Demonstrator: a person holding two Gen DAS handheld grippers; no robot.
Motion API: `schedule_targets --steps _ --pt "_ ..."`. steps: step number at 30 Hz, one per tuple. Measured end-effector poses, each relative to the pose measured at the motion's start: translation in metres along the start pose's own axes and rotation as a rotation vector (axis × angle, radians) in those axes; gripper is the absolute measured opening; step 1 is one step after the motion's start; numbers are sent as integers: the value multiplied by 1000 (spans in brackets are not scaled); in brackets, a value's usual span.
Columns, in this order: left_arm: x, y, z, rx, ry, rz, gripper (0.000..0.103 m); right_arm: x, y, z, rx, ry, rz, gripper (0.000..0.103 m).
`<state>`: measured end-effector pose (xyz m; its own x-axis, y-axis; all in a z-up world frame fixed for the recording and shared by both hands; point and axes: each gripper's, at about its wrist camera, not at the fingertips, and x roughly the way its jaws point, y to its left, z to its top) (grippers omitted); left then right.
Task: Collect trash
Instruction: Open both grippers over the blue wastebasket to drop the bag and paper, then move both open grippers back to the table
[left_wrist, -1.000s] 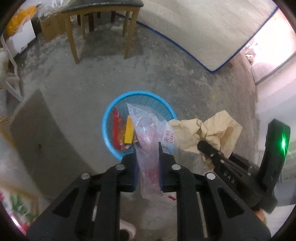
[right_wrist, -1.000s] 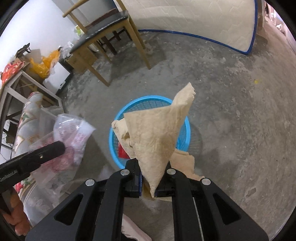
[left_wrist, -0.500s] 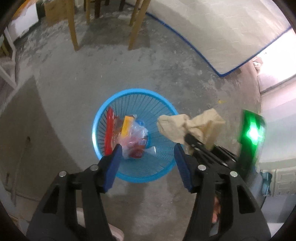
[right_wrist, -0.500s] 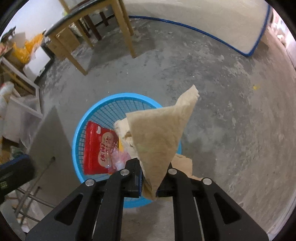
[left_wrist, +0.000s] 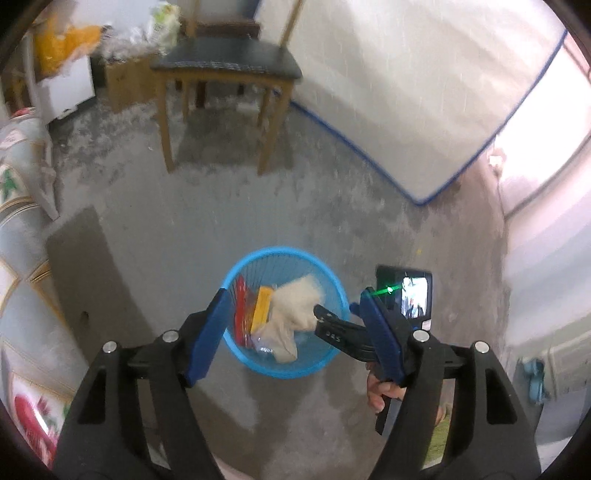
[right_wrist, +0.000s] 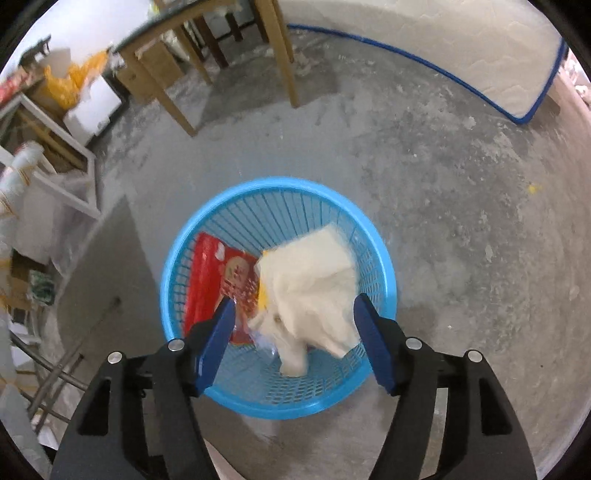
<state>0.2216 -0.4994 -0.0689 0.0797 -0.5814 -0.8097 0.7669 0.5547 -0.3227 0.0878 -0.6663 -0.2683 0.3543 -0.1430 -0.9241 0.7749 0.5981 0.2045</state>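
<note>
A round blue plastic basket (right_wrist: 280, 406) stands on the concrete floor; it also shows in the left wrist view (left_wrist: 334, 280). Inside lie a crumpled beige paper (right_wrist: 314, 280), a red snack wrapper (right_wrist: 214, 273), a yellow packet (left_wrist: 260, 310) and a clear plastic bag (left_wrist: 264, 341). My right gripper (right_wrist: 293, 334) is open and empty just above the basket's near rim, the beige paper (left_wrist: 295, 306) below it. My left gripper (left_wrist: 295, 332) is open and empty, higher above the basket. The right gripper (left_wrist: 351, 332) shows in the left wrist view beside the basket.
A wooden chair (left_wrist: 225, 70) with a black seat stands beyond the basket. A white mattress with blue edging (left_wrist: 399, 92) leans at the back right. Boxes and an orange bag (left_wrist: 62, 48) clutter the back left. A grey board (right_wrist: 107, 266) lies left of the basket.
My right gripper opened and the beige paper dropped into the basket. My left gripper, which let go of the clear plastic bag a second ago, has risen and drawn back.
</note>
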Motion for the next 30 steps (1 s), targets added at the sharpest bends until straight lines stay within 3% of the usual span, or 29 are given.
schedule_targets --steps 6,10,19,23,27,28,30 --pt "-76 22 -24 -48 -117 -5 68 -33 -15 -1 49 -72 14 66" --pt "-128 40 -47 -62 -193 13 75 -56 -18 -11 55 -99 38 66" --pt "-244 112 -136 -113 -324 128 83 -115 5 -48 -16 -143 106 66" --pt "-288 153 -184 -192 -361 219 83 -108 25 -55 -56 -71 157 64" --pt "-329 186 -227 -299 -416 289 83 -60 39 -52 -55 97 151 45" --pt "-341 196 -239 -332 -439 312 83 -41 41 -51 -43 158 147 36" --pt "-356 209 -253 -375 -468 346 83 -5 43 -49 -18 260 126 31"
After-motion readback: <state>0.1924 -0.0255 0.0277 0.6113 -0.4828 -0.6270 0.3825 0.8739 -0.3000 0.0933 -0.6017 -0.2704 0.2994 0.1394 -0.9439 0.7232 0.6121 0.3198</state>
